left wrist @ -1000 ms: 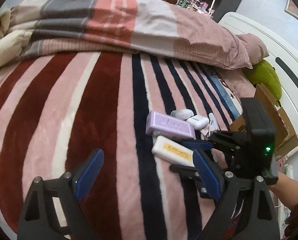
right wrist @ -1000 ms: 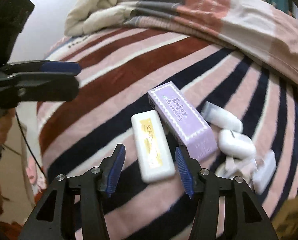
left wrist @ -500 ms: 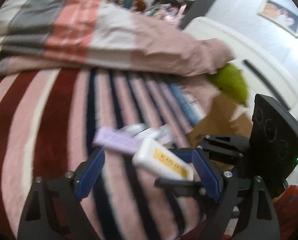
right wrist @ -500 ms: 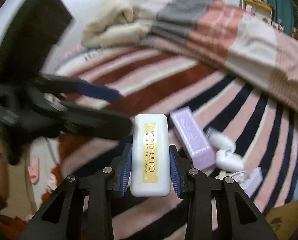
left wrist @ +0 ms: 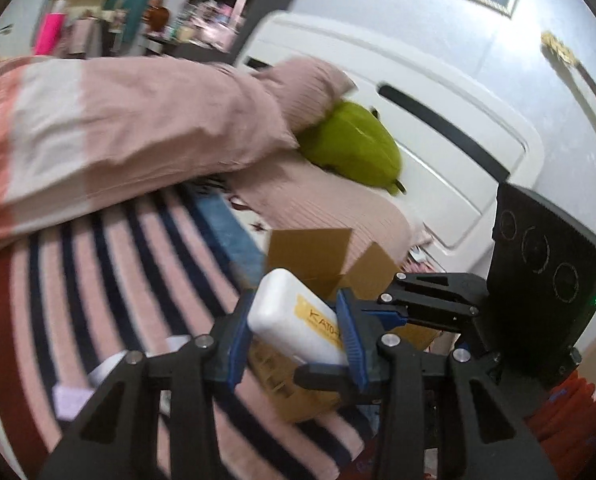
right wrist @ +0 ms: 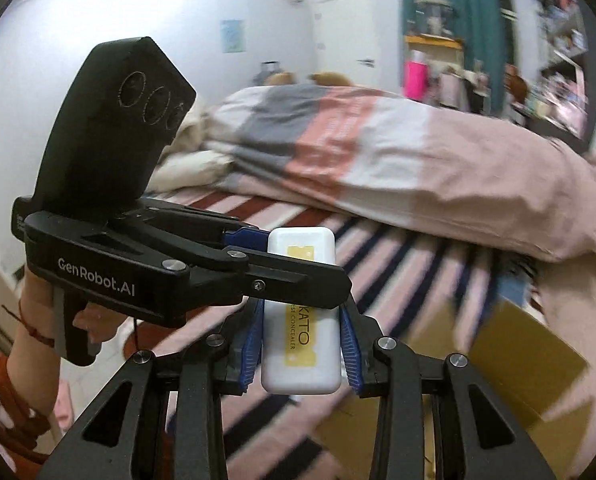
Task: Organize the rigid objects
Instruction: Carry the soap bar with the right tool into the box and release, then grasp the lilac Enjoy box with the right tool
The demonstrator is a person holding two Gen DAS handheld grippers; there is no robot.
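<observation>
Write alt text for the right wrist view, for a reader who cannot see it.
The right gripper clamps a white KATO concealer case between its blue pads, while the left gripper reaches in from the left, its fingers either side of the case's far end. Behind are a striped blanket, a duvet and a cardboard box at lower right.

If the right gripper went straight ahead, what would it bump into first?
The left gripper, probably: its black finger crosses right in front, clamped on the same white case the right gripper holds. Beyond that lies the folded quilt, farther off.
</observation>
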